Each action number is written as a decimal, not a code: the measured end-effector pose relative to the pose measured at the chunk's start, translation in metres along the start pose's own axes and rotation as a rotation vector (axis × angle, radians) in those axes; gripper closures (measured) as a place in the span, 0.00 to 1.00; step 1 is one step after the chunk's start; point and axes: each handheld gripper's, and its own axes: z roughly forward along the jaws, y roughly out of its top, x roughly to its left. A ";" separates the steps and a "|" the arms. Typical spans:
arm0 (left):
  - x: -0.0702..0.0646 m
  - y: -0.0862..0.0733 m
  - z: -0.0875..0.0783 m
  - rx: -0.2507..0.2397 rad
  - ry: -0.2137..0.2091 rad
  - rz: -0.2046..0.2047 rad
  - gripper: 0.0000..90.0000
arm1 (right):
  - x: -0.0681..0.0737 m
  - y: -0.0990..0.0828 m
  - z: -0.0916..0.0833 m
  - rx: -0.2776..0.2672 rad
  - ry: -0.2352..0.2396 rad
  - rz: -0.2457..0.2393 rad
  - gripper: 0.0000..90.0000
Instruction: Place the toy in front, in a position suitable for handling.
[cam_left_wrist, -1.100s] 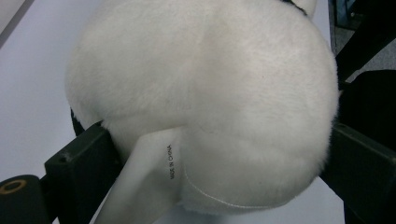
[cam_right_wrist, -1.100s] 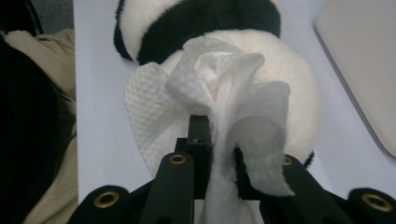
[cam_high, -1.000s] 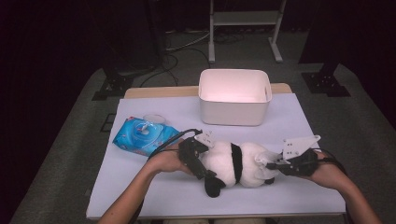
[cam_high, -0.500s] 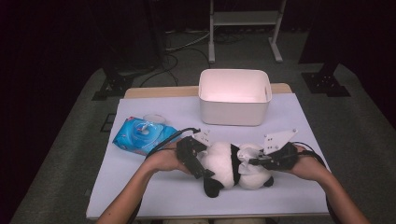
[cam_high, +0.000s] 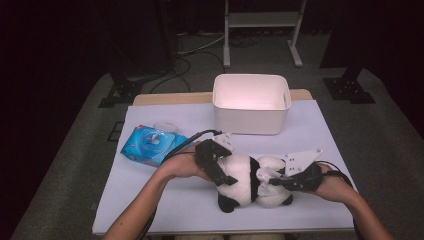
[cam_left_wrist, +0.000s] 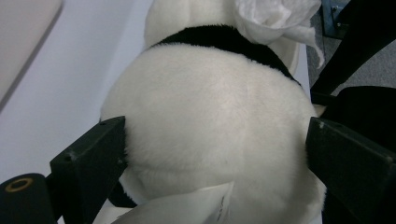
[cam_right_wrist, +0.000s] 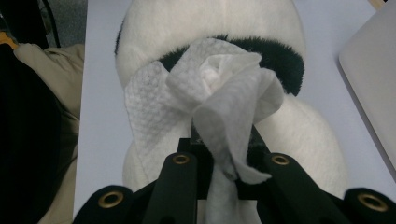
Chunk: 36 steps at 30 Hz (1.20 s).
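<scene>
Dark room; white table (cam_high: 150, 200) with panda plush (cam_high: 247, 182), bin (cam_high: 250, 120)

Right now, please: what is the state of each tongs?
Left tongs: closed around the body of the panda toy, holding it.
Right tongs: shut on a white wipe, pressing it against the panda toy.

We note a white bin (cam_high: 251, 102) standing on the far half of the table (cam_high: 150, 200). A blue wipes pack (cam_high: 150, 145) lies near the bin's left side, closer to us. A metal stand (cam_high: 262, 20) rises beyond the bin, off the table.
</scene>
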 end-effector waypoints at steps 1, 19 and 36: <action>0.000 0.000 0.001 0.006 -0.001 0.003 0.08 | 0.001 0.000 0.000 0.001 -0.007 -0.012 0.89; -0.009 -0.012 0.005 0.001 0.033 -0.005 0.16 | -0.030 0.027 0.008 0.011 0.004 -0.011 0.88; -0.020 -0.010 0.005 0.004 0.061 0.033 0.16 | -0.039 -0.033 -0.031 -0.021 -0.025 0.158 0.87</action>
